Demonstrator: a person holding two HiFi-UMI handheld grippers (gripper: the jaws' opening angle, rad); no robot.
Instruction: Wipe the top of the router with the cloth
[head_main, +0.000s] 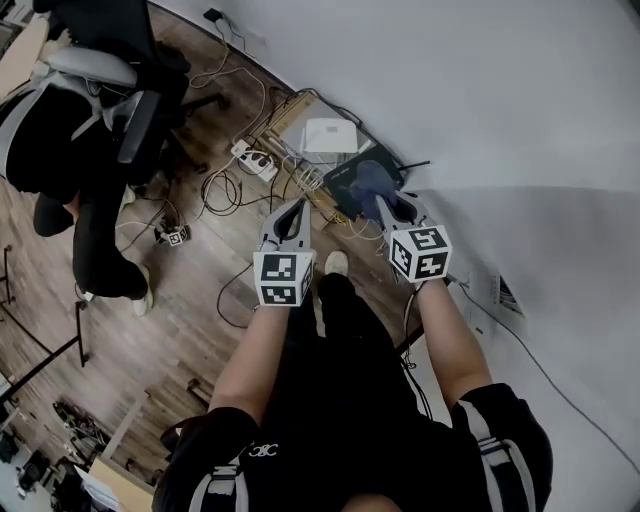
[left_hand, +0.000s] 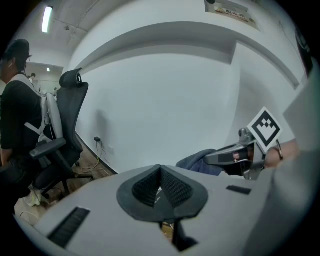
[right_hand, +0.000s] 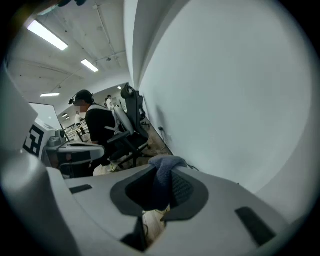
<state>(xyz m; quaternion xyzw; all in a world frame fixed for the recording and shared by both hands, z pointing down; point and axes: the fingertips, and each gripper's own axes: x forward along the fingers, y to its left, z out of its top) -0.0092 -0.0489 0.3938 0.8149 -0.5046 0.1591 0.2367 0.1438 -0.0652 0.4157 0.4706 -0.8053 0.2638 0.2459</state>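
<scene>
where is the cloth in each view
Head view: cloth upper centre, at the tip of the right hand-held gripper.
Left gripper view: right of centre, beside the other gripper.
Right gripper view: centre, clamped between the jaws.
Shared landmark: black office chair.

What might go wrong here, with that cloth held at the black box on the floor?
The cloth is only pinched in the right gripper, so it may slip out while rubbing the router. Loose cables lie close around the router; a sweep might snag one or shove the router.
</scene>
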